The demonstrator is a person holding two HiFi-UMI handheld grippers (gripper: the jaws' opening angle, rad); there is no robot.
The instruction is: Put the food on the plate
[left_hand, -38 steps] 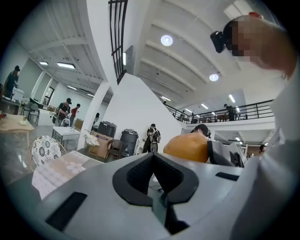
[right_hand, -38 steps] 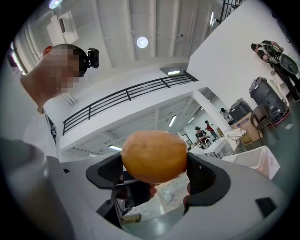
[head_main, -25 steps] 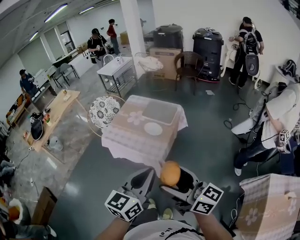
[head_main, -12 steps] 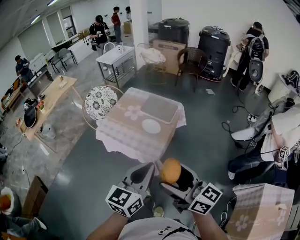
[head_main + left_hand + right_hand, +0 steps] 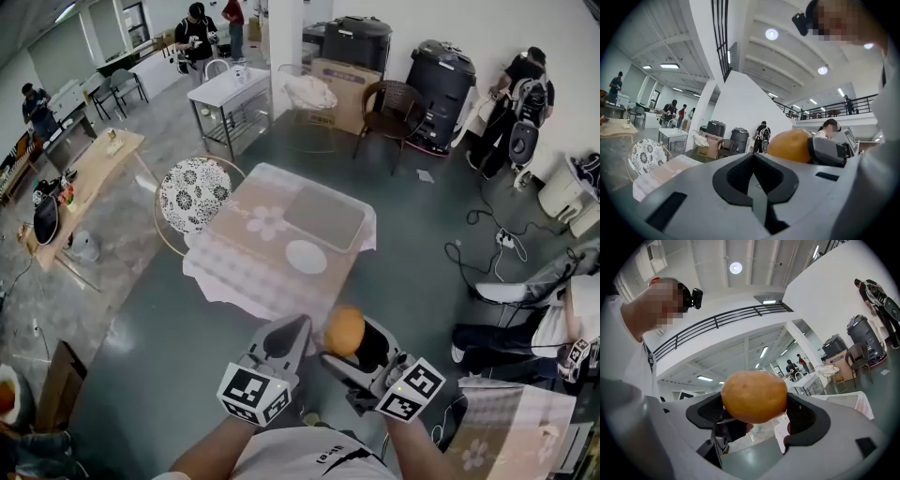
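Observation:
My right gripper [image 5: 339, 349] is shut on a round orange-brown bun [image 5: 344, 330], held up in the air in front of me; in the right gripper view the bun [image 5: 753, 396] sits squeezed between both jaws. Beside it on the left, my left gripper [image 5: 284, 339] is shut with nothing in it, and its own view shows the jaws [image 5: 759, 187] pressed together, the bun [image 5: 792, 146] off to the right. A white plate [image 5: 307, 256] lies on the pink-clothed table [image 5: 253, 253] ahead, well beyond both grippers. A grey tray [image 5: 324, 217] lies behind the plate.
A round patterned chair [image 5: 192, 194] stands left of the table. Another clothed table [image 5: 506, 431] is at the lower right. Cables and a seated person [image 5: 525, 319] lie to the right. Black bins [image 5: 441, 80], a wicker chair [image 5: 389, 103] and several people stand farther back.
The view has drifted forward and the table with the plate is now nearer and lower in the picture. Both grippers stay together, the bun still held in the right one.

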